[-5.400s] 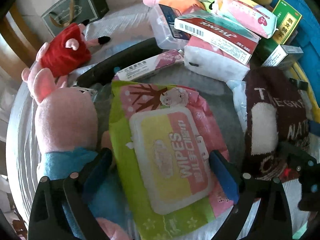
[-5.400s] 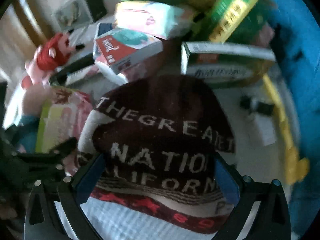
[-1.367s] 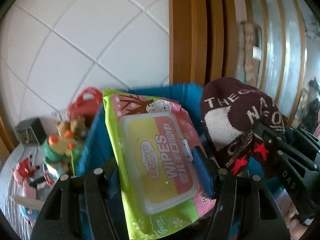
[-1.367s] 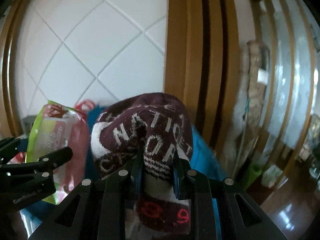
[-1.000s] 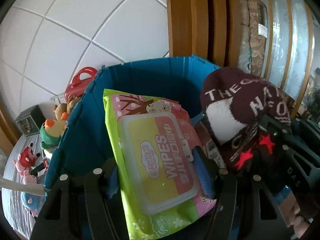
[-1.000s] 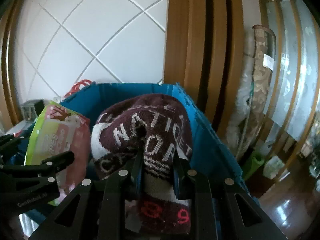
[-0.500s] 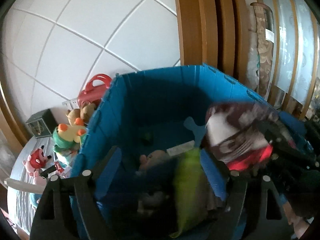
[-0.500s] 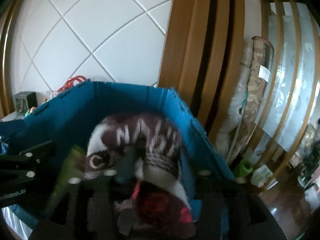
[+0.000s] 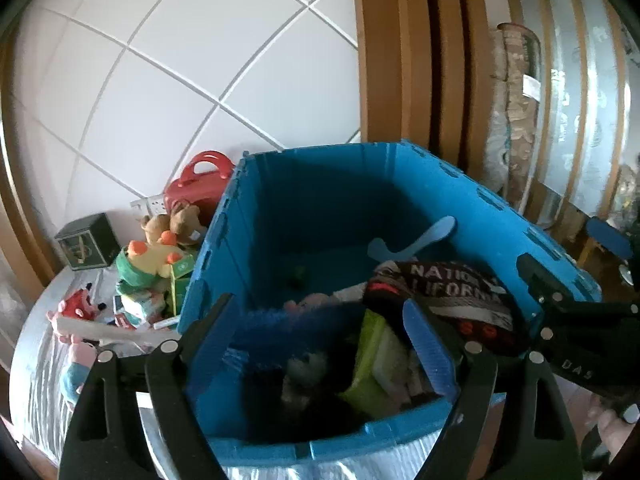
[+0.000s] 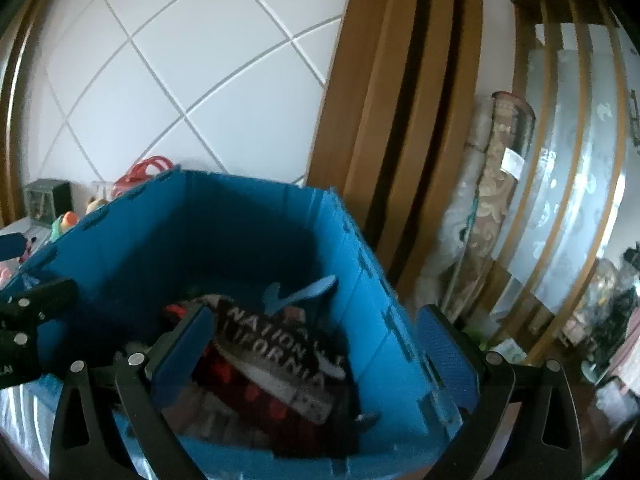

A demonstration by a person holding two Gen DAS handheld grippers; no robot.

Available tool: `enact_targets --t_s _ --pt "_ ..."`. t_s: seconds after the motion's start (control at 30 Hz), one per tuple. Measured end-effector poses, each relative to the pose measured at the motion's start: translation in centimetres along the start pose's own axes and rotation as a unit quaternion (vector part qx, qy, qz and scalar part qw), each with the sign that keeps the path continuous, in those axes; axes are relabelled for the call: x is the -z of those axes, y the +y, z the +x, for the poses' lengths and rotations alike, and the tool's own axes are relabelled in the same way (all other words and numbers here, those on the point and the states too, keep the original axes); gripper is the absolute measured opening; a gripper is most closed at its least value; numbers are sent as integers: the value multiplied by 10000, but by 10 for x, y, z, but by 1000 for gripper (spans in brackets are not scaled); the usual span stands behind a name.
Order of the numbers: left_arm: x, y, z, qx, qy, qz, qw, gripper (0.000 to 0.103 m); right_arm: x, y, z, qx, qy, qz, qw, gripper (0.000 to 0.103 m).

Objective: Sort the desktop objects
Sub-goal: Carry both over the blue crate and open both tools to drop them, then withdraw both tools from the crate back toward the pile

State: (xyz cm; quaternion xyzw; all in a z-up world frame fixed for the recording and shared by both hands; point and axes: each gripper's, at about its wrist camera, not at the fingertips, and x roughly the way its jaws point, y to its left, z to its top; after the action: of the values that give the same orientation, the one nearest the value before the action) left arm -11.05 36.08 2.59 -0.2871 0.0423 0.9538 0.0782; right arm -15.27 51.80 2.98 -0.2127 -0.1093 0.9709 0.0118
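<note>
Now both drops look done, and this is the let-go step. The left claw [image 9: 332,344] hangs over the near edge of the blue bin [image 9: 320,184]; its jaws are opening and nothing is between them. The right claw [image 10: 316,344] hangs over the bin too; its jaws are opening very wide, and the hat [image 10: 280,356] lies below them inside the bin, not pinched. In the left view, the green wipes pack [image 9: 372,364] stands on its edge in the bin, just left of the hat. So the two things are in the bin, and each claw is free. Next, both claws likely need to lift clear of the bin and swing back to the table [image 9: 40,360] on the left, where more things wait. Each one then needs a wide gap to fit around the next toy or box. By count there is one bin, one hat, one wipes pack and two claws. On the table on the left sit one red case [image 9: 196,188], one dark box [image 9: 86,240], and about four soft toys; the pile [image 9: 152,272] is too small and mixed up to count for sure.
</note>
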Motion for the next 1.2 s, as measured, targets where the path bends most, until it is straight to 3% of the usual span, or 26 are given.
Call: enact_targets --t_s 0.4,0.67,0.9,1.2 --pt "17 8 -27 -152 -82 33 9998 84 13 3 -32 -262 -31 175 9995 103" --pt "27 51 -55 -264 -269 -71 9993 84 7 34 -61 -365 -179 136 9991 103" --pt "52 138 -86 -466 -390 -348 9975 84 -4 97 -99 -567 -417 117 9975 103" --pt "112 283 -125 -973 -191 -679 9927 84 -10 236 -151 -1050 -523 -229 9928 103"
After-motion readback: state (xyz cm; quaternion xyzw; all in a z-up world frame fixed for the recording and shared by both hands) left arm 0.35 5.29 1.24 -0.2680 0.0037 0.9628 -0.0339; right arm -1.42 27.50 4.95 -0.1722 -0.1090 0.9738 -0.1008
